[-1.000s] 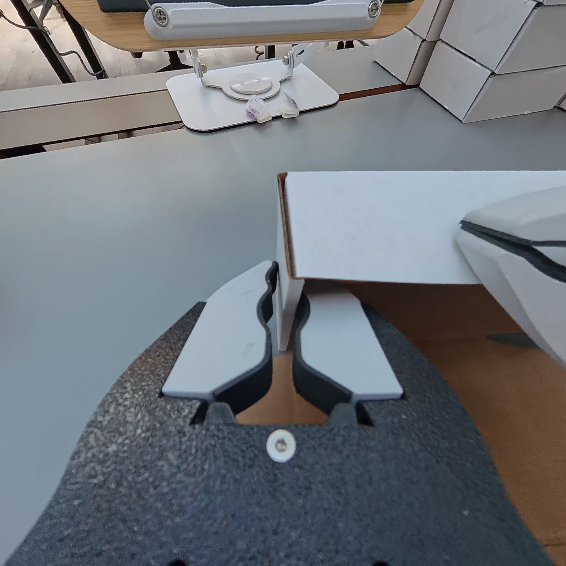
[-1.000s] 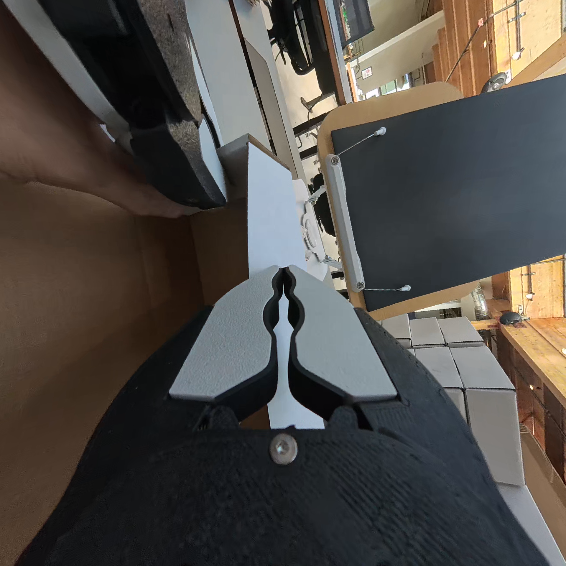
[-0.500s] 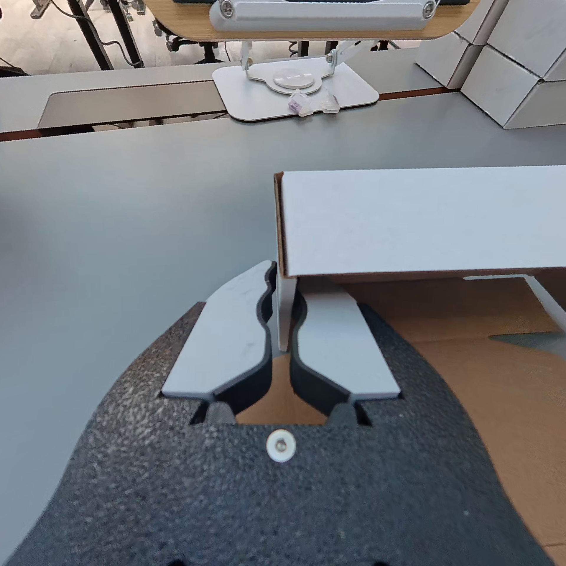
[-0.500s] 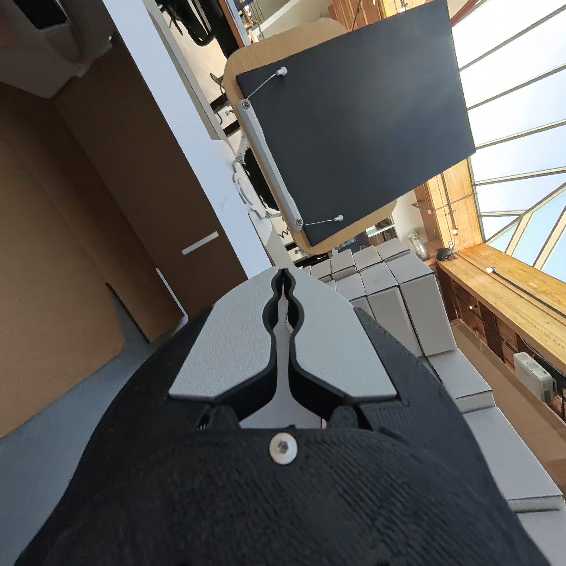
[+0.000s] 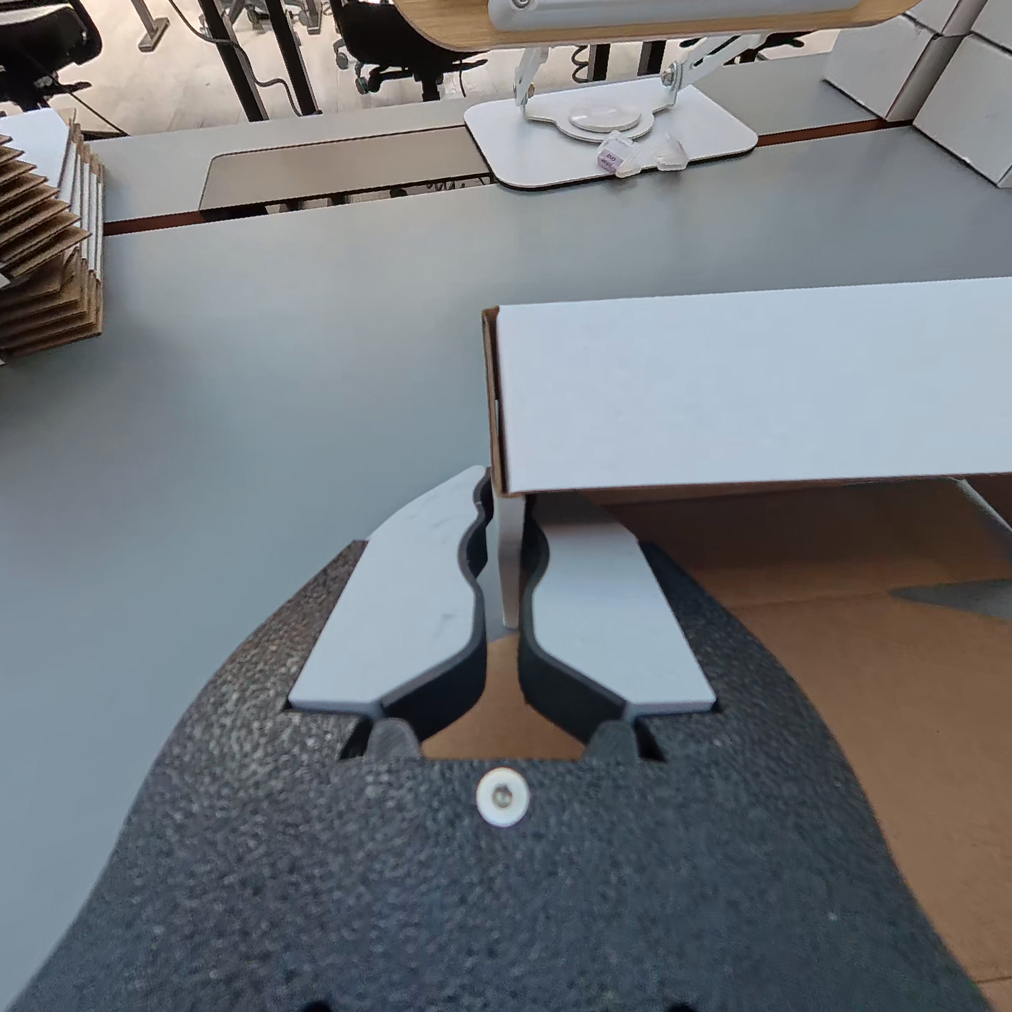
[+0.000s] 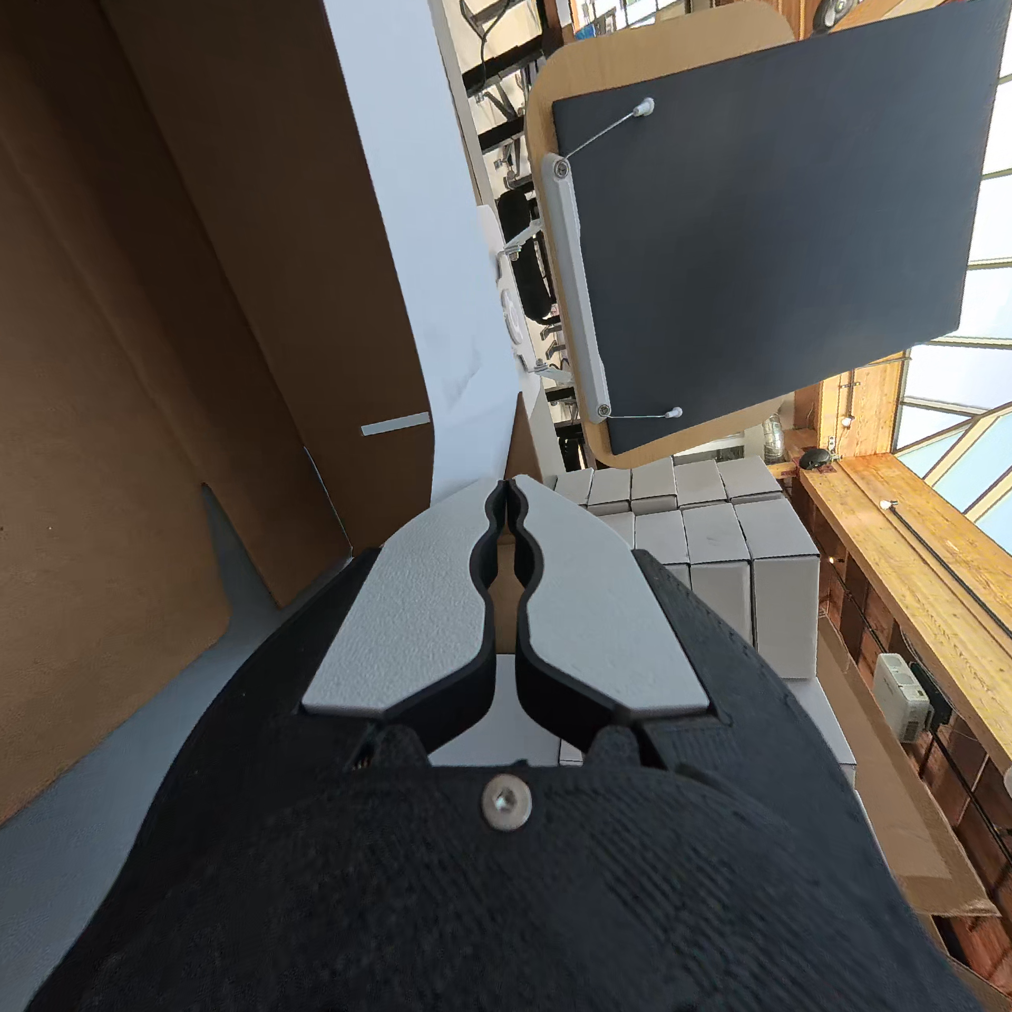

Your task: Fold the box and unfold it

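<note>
The box is cardboard, white outside and brown inside, and lies opened out on the grey table (image 5: pixel 219 438). In the left wrist view its long white panel (image 5: pixel 739 383) is folded up and over the brown floor (image 5: pixel 821 739). My left gripper (image 5: pixel 506 487) is shut on the upright white side flap (image 5: pixel 509 564) at the panel's left corner. In the right wrist view, which is rolled sideways, the same white panel (image 6: pixel 405 219) rises beside the brown inside (image 6: pixel 164 328). My right gripper (image 6: pixel 506 487) is shut with its tips touching, right at the panel's right end, and I see nothing between them.
A stack of flat cardboard blanks (image 5: pixel 49 246) sits at the far left. A monitor stand base (image 5: pixel 608 131) is at the back, the dark screen (image 6: pixel 766 246) above it. Folded white boxes (image 6: pixel 712 547) are stacked at the right, also seen in the left wrist view (image 5: pixel 958 82). A wooden shelf (image 6: pixel 903 575) runs beyond.
My right gripper, still shut, has slid along the white panel to its right end and left the left wrist view. My left gripper keeps its hold on the side flap.
</note>
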`<control>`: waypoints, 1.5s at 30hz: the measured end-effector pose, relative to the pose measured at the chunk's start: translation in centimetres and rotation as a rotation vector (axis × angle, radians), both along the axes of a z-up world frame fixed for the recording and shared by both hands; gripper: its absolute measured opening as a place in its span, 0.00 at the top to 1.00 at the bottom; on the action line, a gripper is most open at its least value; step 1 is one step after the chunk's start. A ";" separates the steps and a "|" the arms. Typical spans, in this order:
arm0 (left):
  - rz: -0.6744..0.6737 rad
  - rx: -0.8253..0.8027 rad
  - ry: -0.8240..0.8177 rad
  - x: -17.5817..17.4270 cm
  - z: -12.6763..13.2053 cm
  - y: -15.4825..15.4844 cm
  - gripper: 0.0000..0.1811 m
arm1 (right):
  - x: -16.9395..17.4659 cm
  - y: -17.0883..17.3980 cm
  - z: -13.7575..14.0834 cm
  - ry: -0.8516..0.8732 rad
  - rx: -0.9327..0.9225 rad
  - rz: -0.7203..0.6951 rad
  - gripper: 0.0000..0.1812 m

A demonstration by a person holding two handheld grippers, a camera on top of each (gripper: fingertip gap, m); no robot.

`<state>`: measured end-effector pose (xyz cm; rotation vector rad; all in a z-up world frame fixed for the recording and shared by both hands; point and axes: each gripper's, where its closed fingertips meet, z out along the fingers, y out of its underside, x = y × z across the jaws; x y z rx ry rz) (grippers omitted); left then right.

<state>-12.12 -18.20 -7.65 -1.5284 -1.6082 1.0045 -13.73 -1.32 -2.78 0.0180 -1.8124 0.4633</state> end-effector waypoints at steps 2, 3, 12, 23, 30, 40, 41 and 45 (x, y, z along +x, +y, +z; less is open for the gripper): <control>0.000 -0.001 0.001 0.0 0.0 0.0 0.97 | 0.1 0.0 -0.3 0.017 0.037 -0.017 1.00; 0.001 0.001 0.003 0.0 0.0 0.0 0.97 | 0.1 0.0 -0.4 0.017 0.052 -0.024 1.00; -0.005 0.092 -0.010 -0.3 -0.1 0.1 0.97 | 0.4 -0.7 -0.9 -0.032 0.031 -0.009 1.00; -0.060 -0.235 -0.027 0.2 0.0 -0.4 0.96 | 0.6 -0.7 -0.4 -0.130 -0.234 -0.056 1.00; -0.042 -0.152 -0.026 0.5 0.0 0.2 0.96 | 0.4 -0.5 0.1 0.015 -0.131 -0.056 1.00; -0.037 -0.169 -0.004 0.4 0.1 0.7 0.95 | -1.5 0.1 -0.6 -0.041 -0.127 -0.054 1.00; -0.036 -0.157 -0.004 0.4 0.1 0.6 0.95 | -1.2 0.0 -0.5 -0.035 -0.142 -0.051 1.00; -0.034 -0.139 -0.007 0.4 0.0 0.7 0.96 | -0.7 0.0 -1.3 -0.061 -0.195 -0.092 1.00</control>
